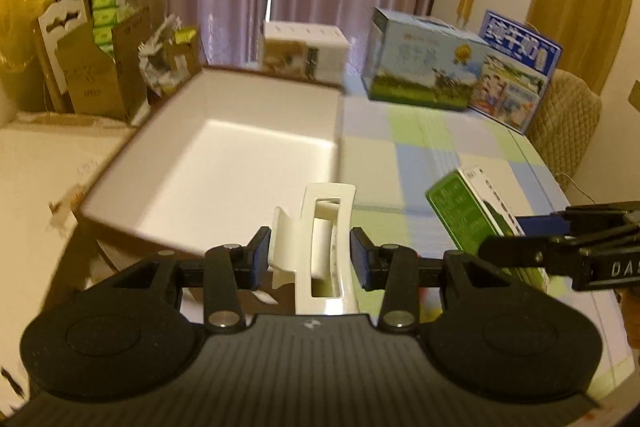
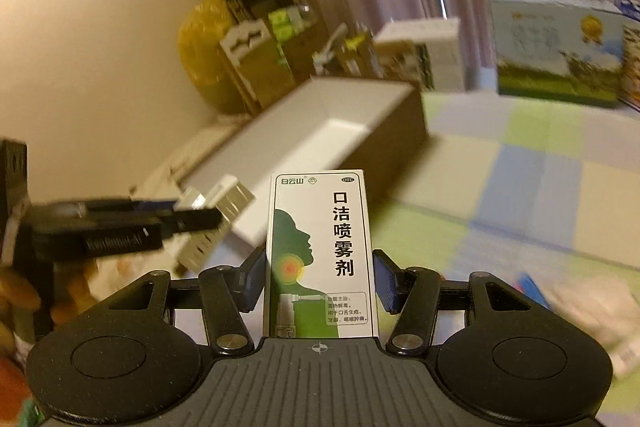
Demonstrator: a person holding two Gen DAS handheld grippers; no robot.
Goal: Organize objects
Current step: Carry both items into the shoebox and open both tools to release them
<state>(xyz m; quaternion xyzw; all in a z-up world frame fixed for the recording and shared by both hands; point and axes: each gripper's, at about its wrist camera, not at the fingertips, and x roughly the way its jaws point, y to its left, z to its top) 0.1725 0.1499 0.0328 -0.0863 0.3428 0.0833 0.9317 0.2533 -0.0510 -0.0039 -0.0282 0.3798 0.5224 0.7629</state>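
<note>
We hold a white hair claw clip [image 1: 316, 247] clamped in the left tool [image 1: 311, 254] and a green-and-white spray box [image 2: 320, 255] clamped in the right tool [image 2: 320, 277], both near the open white tray [image 1: 224, 163]. The two tools sit close; we risk knocking them together. Only the right view reads the box's label; the clip there is blurred, probably the same one.

Right gripper [image 2: 320, 277]: clamped on upright green-white spray box [image 2: 320, 255]. Left gripper [image 2: 196, 217], at left: blurred, carrying white clip [image 2: 218, 203]. Beyond: open white-lined box [image 2: 320, 131] on checked worktop [image 2: 520, 195].
</note>
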